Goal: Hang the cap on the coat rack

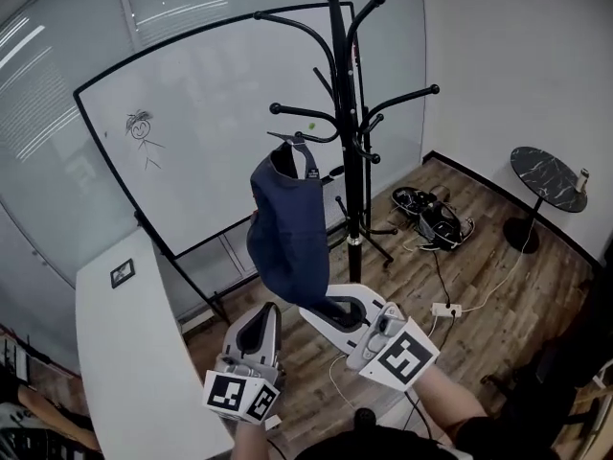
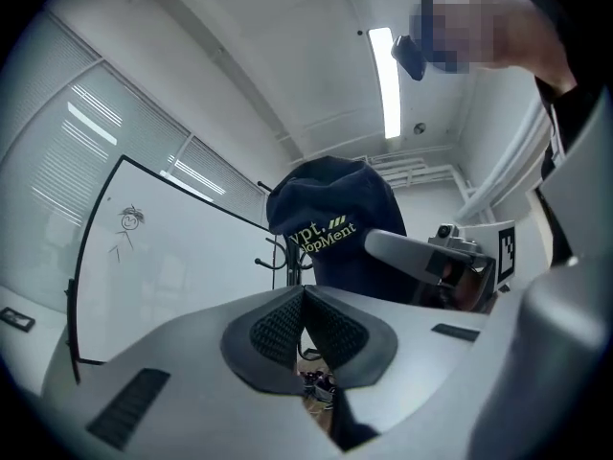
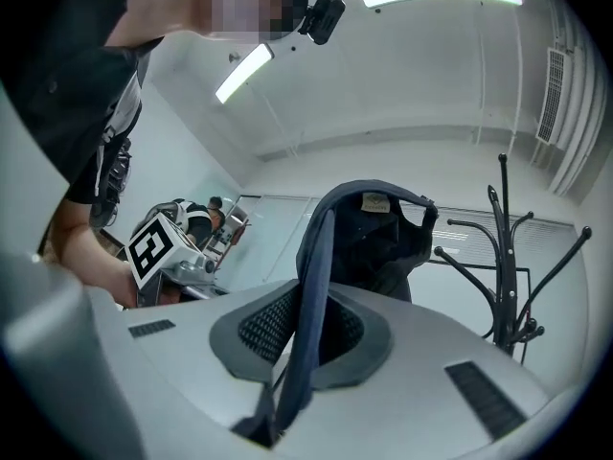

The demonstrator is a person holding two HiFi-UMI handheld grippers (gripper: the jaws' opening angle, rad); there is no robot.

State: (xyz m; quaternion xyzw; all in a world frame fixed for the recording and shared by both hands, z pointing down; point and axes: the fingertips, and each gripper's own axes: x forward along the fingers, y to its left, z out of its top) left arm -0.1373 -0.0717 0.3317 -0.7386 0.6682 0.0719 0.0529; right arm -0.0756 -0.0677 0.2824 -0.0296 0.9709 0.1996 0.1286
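Held aloft: navy-blue fabric cap (image 1: 287, 228), crown uppermost, in front of black metal coat rack (image 1: 347, 132); top near a lower hook, contact unclear. Right tongs (image 1: 337, 309) pinch cap's brim from below. Left tongs (image 1: 262, 318) pressed together, empty, just beside at lower left. White whiteboard (image 1: 206, 113) behind; wood-plank floor (image 1: 479, 266) below.
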